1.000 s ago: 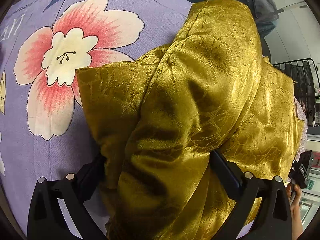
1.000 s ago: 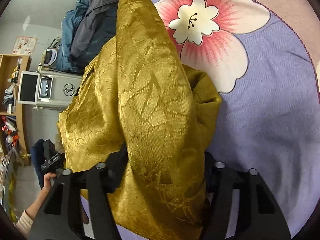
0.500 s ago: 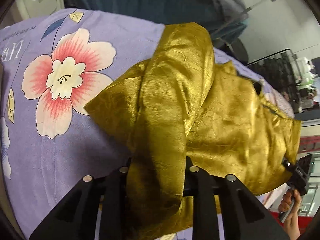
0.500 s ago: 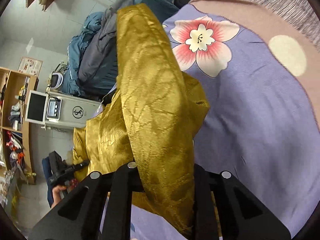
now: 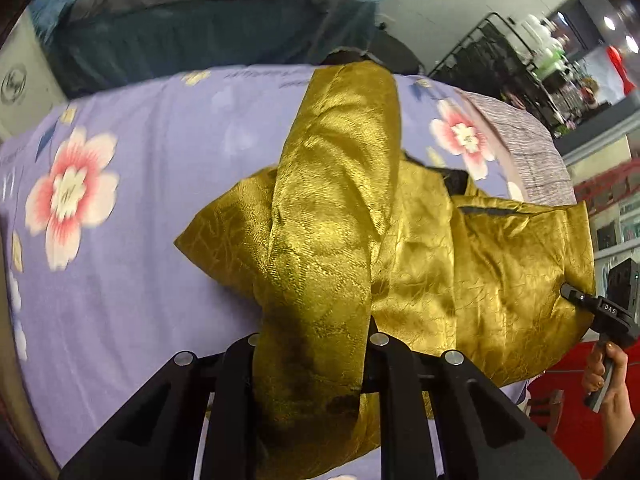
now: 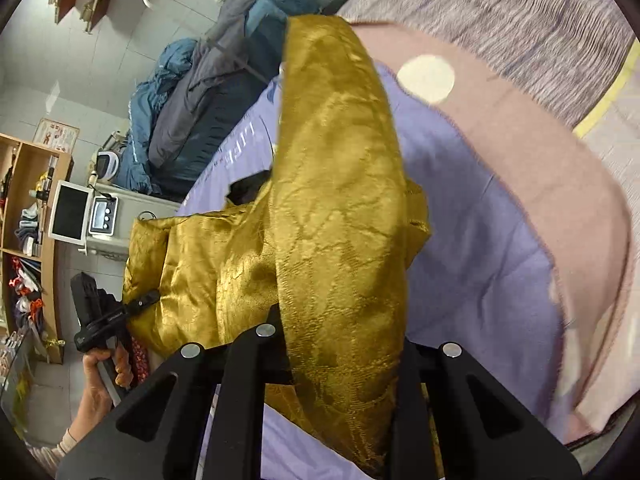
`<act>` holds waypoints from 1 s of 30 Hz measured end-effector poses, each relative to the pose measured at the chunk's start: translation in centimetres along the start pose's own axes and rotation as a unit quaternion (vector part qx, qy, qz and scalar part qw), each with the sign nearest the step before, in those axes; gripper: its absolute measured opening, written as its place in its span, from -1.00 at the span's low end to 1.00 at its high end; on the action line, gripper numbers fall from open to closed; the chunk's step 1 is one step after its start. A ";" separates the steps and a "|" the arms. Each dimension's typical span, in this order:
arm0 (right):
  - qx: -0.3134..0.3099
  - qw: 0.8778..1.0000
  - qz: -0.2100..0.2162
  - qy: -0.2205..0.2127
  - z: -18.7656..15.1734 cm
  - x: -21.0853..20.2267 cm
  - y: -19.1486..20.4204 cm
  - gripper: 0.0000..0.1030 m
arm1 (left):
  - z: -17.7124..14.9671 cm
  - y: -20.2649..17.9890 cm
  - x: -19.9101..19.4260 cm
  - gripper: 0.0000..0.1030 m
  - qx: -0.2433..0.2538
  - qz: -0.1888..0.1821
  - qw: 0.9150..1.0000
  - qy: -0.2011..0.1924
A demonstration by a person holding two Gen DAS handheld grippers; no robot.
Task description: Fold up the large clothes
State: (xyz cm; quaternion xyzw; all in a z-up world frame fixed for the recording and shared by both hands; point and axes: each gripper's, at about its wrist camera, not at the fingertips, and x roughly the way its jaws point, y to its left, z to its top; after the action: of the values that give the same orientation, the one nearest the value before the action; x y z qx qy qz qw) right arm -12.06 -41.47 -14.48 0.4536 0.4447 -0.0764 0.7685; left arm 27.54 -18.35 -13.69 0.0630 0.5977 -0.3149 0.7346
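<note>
1. Your left gripper (image 5: 312, 344) is clamped on a bunched edge of the gold robe (image 5: 500, 264).
2. Your right gripper (image 6: 340, 340) is likewise closed on robe cloth.
3. The robe lies ahead on the bed (image 5: 168, 168), its long axis running between the two grippers.
4. Both ends are lifted; the middle rests on the bed.

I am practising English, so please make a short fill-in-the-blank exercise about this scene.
1. Both tools are shut on one shiny garment whose colour is ____.
2. The bedsheet under it is purple with pink ____.
3. The left tool and right tool each hold a ____ of the cloth.

Missing words: gold; flowers; fold
</note>
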 end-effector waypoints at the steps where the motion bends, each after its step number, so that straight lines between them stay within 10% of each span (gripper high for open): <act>1: -0.010 1.000 0.004 -0.007 0.8 -0.9 -0.1 -0.73 | 1.6 -2.3 -0.1 -0.70 0.012 -0.006 1.000 -0.007; 11: 0.002 0.985 -0.003 -0.170 13.7 -21.7 -10.7 -0.73 | 16.7 -29.5 1.4 -0.70 0.137 -0.074 0.984 -0.084; 20: 0.170 0.940 -0.075 -0.288 15.7 -31.7 -28.2 -0.72 | 25.0 -54.7 14.9 -0.68 0.252 -0.108 0.961 -0.043; 25: 0.257 0.926 -0.065 -0.269 15.3 -29.1 -36.0 -0.68 | 24.7 -59.9 23.4 -0.66 0.277 -0.040 0.960 -0.017; 30: 0.296 0.915 -0.013 -0.274 14.4 -26.9 -40.5 -0.38 | 25.9 -56.6 27.2 -0.51 0.250 -0.031 0.968 0.011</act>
State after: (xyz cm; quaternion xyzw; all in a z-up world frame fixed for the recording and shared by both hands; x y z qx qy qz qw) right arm -40.24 -83.52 -16.97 0.6158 0.1792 -0.3363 0.6896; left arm 21.21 -85.99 -15.38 0.2297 0.5093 -0.4765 0.6789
